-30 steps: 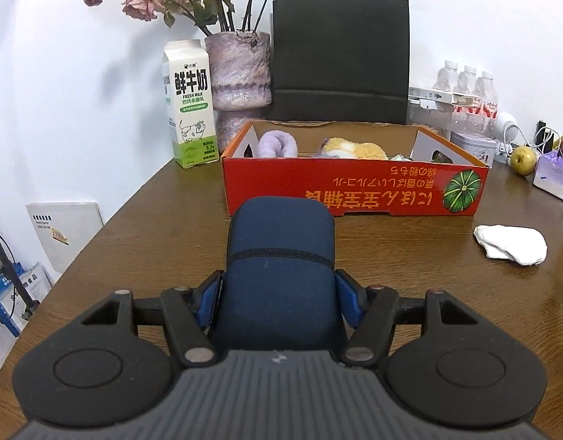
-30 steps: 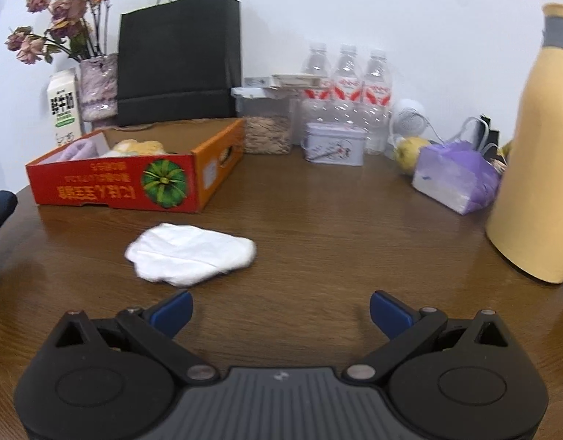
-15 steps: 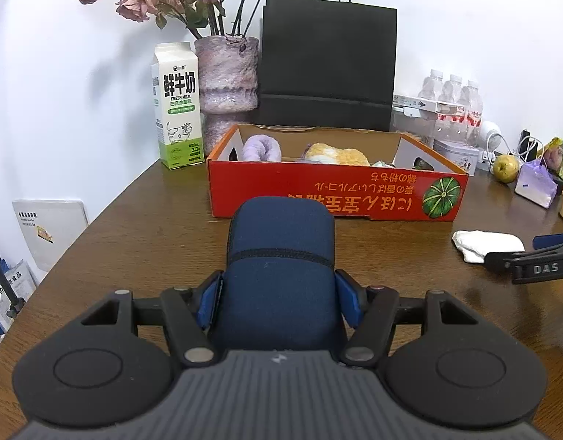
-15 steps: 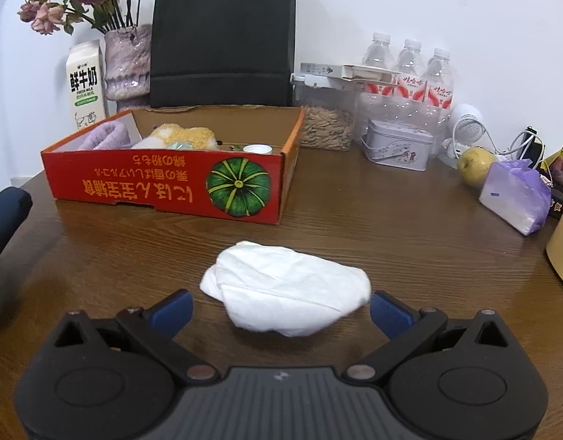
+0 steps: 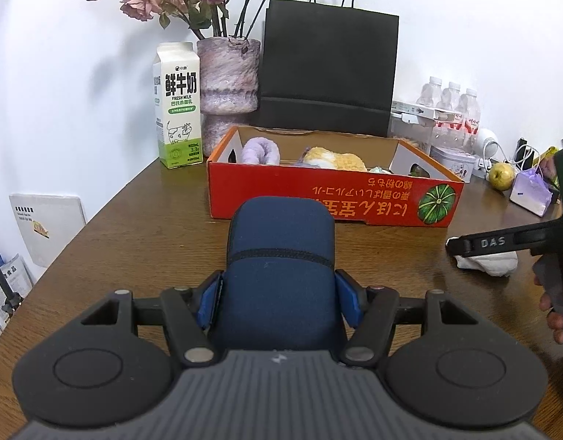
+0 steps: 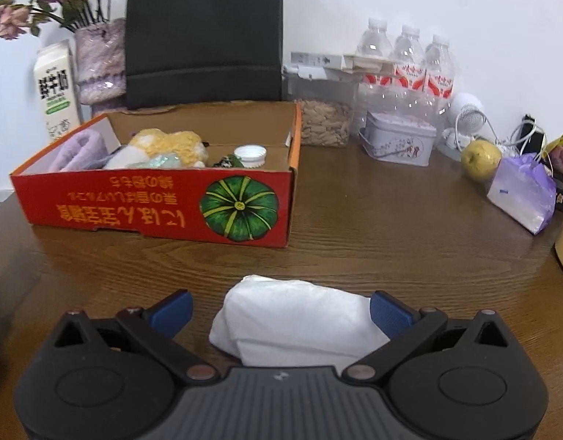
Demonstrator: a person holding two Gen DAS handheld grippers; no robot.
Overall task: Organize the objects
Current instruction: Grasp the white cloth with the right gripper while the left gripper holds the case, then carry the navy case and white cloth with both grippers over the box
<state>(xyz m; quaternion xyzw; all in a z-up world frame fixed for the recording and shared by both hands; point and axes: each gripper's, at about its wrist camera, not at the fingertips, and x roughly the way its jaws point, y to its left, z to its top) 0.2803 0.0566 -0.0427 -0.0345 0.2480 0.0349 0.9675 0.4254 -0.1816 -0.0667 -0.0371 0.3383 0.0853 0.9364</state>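
My left gripper (image 5: 279, 299) is shut on a navy blue zipped pouch (image 5: 281, 253), held above the wooden table in front of the red cardboard box (image 5: 332, 198). The box (image 6: 98, 205) holds a purple plush, a yellow plush and a white lid. My right gripper (image 6: 281, 313) is open, its blue pads on either side of a crumpled white cloth (image 6: 296, 324) lying on the table. The pads do not press the cloth. The right gripper's finger (image 5: 501, 244) and the cloth (image 5: 490, 264) also show at the right of the left wrist view.
Behind the box stand a milk carton (image 5: 179, 106), a vase of dried roses (image 5: 228, 80) and a black paper bag (image 5: 329, 73). To the right are water bottles (image 6: 406, 58), a tin (image 6: 398, 143), a seed container (image 6: 325, 121), an apple (image 6: 481, 154) and a purple bag (image 6: 523, 194).
My right gripper has moved forward and left over the white cloth, which now lies between its open fingers. My left gripper still holds the pouch and has drifted back a little.
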